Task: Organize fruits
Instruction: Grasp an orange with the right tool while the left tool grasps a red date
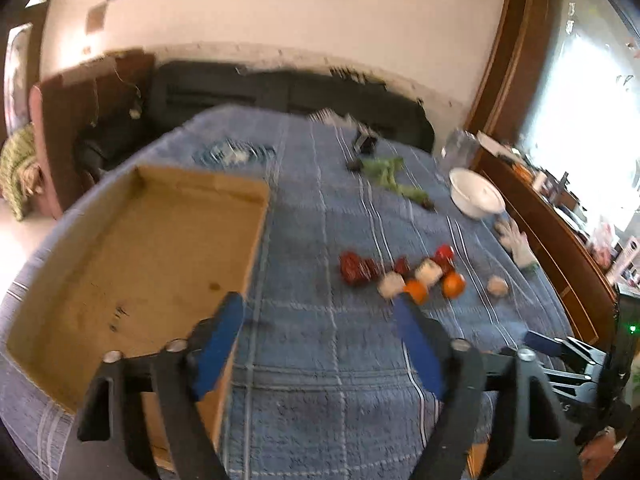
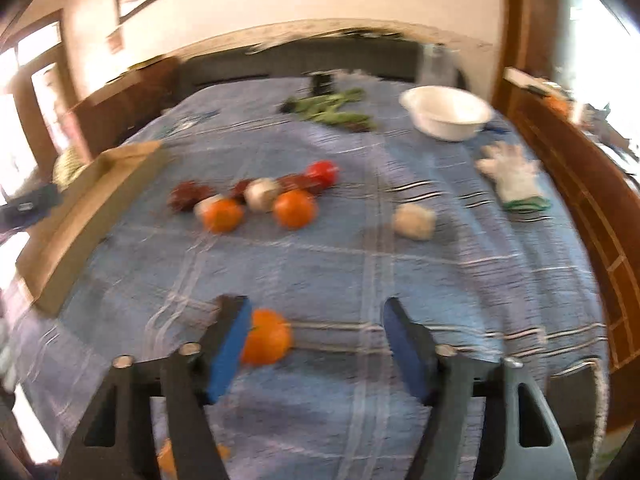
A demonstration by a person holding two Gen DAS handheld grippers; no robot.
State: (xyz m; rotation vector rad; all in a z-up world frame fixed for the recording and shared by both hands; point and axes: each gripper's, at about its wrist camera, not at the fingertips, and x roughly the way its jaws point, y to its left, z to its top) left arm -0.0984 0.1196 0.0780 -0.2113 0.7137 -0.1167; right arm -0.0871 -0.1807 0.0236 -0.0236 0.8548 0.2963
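Observation:
Fruits lie in a loose cluster on the blue checked cloth [image 1: 320,340]: two oranges [image 2: 295,208], a red tomato-like fruit [image 2: 322,172], dark red fruits [image 2: 188,195] and pale round pieces [image 2: 262,194]. The cluster also shows in the left wrist view [image 1: 400,274]. One pale piece [image 2: 414,220] lies apart to the right. Another orange [image 2: 266,336] lies on the cloth touching the left finger of my right gripper [image 2: 316,334], which is open. My left gripper [image 1: 320,328] is open and empty beside an empty cardboard tray [image 1: 132,264].
A white bowl [image 2: 446,114], green vegetables [image 2: 332,110] and a white glove [image 2: 512,178] lie at the far and right side of the bed. A wooden ledge [image 2: 592,208] runs along the right. A dark sofa [image 1: 260,92] stands behind.

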